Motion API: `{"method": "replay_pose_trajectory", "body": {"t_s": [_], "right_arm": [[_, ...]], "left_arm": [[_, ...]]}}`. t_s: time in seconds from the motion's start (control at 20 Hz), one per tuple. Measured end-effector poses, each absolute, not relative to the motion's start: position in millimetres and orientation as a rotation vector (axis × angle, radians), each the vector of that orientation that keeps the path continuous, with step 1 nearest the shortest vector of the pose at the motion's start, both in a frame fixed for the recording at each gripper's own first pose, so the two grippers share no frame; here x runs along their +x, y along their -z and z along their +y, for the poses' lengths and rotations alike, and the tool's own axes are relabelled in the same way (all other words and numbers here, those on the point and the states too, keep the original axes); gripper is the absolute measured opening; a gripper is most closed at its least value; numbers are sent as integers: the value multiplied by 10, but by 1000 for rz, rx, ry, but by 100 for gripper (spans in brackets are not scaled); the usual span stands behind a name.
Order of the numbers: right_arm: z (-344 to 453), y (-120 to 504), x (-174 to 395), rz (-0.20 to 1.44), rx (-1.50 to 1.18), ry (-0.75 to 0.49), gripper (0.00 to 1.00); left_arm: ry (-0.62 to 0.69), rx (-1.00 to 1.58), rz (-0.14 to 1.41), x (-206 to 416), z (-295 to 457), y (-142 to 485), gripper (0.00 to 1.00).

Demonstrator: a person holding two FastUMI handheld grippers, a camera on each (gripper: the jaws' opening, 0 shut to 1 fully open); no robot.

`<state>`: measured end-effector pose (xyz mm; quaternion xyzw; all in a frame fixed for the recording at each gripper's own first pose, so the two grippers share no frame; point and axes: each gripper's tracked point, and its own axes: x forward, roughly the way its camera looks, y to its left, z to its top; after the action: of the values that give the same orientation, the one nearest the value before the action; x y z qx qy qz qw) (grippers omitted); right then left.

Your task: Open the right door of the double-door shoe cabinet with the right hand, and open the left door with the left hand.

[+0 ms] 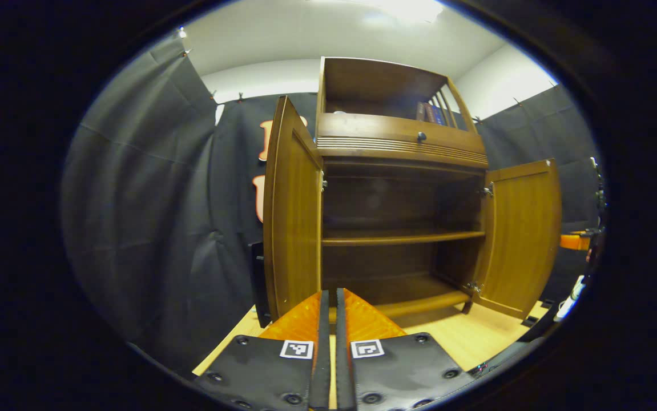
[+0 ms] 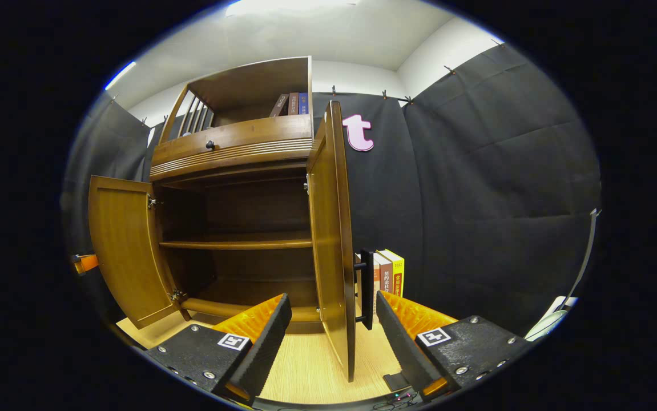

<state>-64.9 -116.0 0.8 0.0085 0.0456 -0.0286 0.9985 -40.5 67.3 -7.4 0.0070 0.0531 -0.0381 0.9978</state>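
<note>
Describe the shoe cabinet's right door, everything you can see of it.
The right door is a tall panel of brown wood-look board with a plain framed face. It stands upright, swung wide open and seen almost edge-on in the right gripper view, hinged to the cabinet along its inner side. A dark vertical bar handle sits on its outer face. The right gripper is open, its fingers either side of the door's free edge without touching it. In the left gripper view the door shows its inner face.

The brown double-door shoe cabinet (image 2: 237, 228) looks like smooth, semi-glossy varnished wood with small metal hinges (image 1: 486, 190), standing on a pale matt wood-grain tabletop (image 2: 311, 365) before a matt, creased black cloth wall (image 2: 494, 200).
</note>
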Motion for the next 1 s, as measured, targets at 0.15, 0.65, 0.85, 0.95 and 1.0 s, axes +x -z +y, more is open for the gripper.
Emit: {"method": "replay_pose_trajectory", "body": {"t_s": [0.15,0.65,0.85,0.95,1.0], "right_arm": [[-1170,62,-645,93,28,57,98],[-1229,120,-643,74,64,47,91],[-1277,70,-624,52,34,61,98],[-1285,63,-596,54,35,56,98],[-1280,52,-583,52,39,54,91]], "left_arm": [[41,35,29,-303,399,-89,14],[62,13,41,-262,-32,81,100],[8,3,44,-282,89,125,100],[-7,17,40,-264,133,121,100],[-12,25,37,-266,150,117,100]]}}
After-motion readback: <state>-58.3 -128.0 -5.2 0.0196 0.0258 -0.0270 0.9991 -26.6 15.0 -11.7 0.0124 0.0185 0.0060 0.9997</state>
